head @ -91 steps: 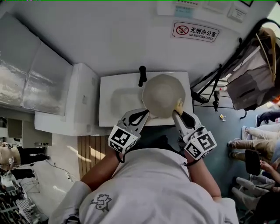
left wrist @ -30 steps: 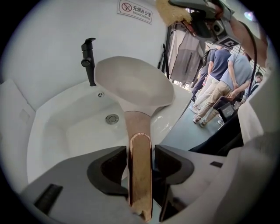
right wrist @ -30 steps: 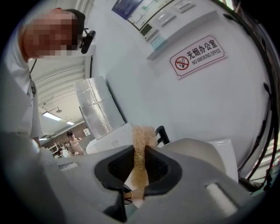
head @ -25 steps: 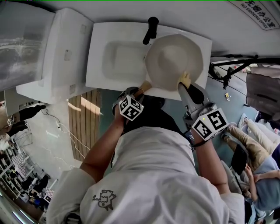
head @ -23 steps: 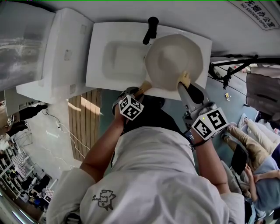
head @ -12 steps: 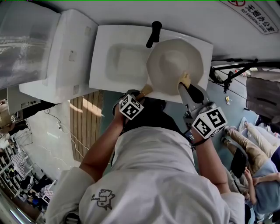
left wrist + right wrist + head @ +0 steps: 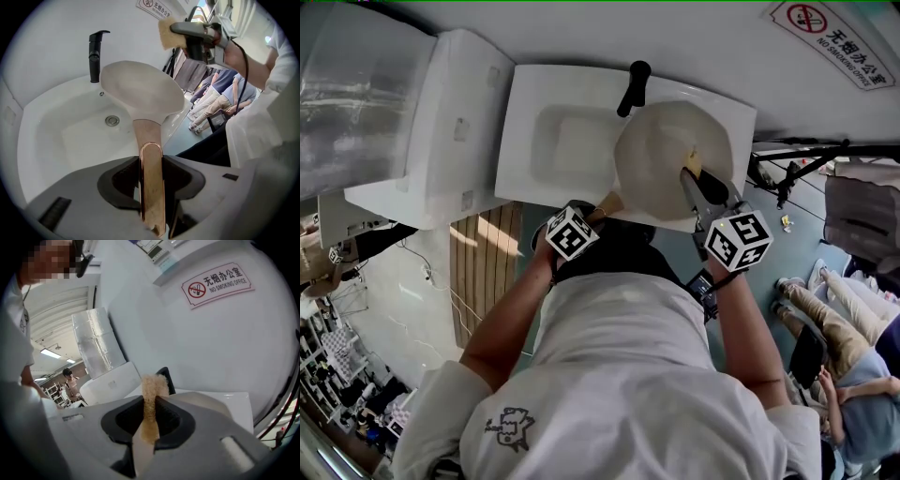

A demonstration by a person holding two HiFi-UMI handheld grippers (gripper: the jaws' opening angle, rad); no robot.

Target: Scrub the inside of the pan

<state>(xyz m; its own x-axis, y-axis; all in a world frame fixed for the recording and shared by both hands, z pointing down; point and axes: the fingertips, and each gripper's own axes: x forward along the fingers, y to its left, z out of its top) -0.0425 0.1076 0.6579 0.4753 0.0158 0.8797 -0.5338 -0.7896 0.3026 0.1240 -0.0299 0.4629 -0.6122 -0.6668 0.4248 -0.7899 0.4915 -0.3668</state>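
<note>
Tongs at left (image 7: 151,176) clamp pan handle (image 7: 148,135), tongs at right (image 7: 151,420) pinch sponge (image 7: 153,386).

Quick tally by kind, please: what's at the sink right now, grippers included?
pan: 1
sponge: 1
faucet: 1
sink: 1
grippers: 2, left gripper and right gripper
Total: 6

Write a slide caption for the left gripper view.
Left tool grips the pan by its handle at the white sink; the right tool holds a sponge above the pan.
</note>
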